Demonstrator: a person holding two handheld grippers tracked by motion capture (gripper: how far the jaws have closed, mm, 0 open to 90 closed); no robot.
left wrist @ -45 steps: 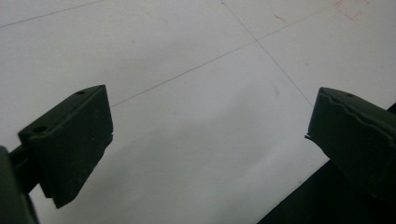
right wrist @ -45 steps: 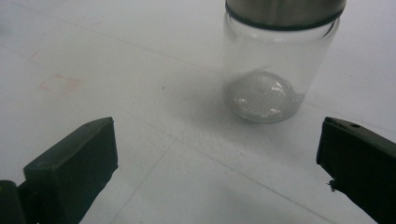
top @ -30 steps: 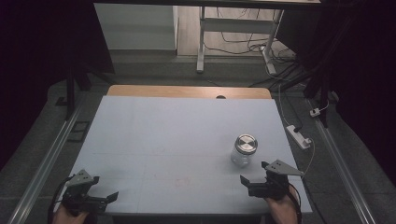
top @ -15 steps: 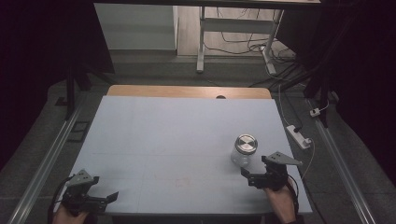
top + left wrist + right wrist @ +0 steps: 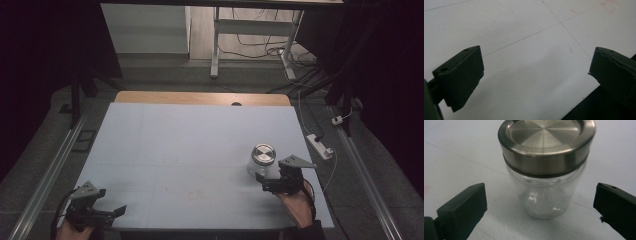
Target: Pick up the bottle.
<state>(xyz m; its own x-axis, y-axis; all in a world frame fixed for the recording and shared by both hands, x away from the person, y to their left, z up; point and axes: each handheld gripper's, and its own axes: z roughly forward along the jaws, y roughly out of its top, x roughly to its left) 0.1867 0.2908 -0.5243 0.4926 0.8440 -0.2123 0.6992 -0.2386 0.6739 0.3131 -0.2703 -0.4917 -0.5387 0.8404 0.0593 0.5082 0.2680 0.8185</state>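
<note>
Left gripper (image 5: 107,214): you held it at the near left corner of the table (image 5: 165,150), jaws spread wide over bare surface, gripping nothing, well apart from the jar.

Right gripper (image 5: 272,181): you held it near the near right corner, jaws wide apart and empty; in the right gripper view the jar stood between them but touched neither.

Jar (image 5: 262,160): a clear glass jar stood upright in the near right part of the table, just beyond your right jaws, with a round brushed metal lid (image 5: 546,135) on top.

Key relation: the jar lay straight ahead of your right fingers, its long axis vertical, its glass body level with the jaws; your right hand was by far the nearer.

Next move, as a judgement: a short push forward, then closing on the glass below the lid.

Writing: no brand or label could be read on the jar; faint red marks (image 5: 610,5) on the table were not legible.
</note>
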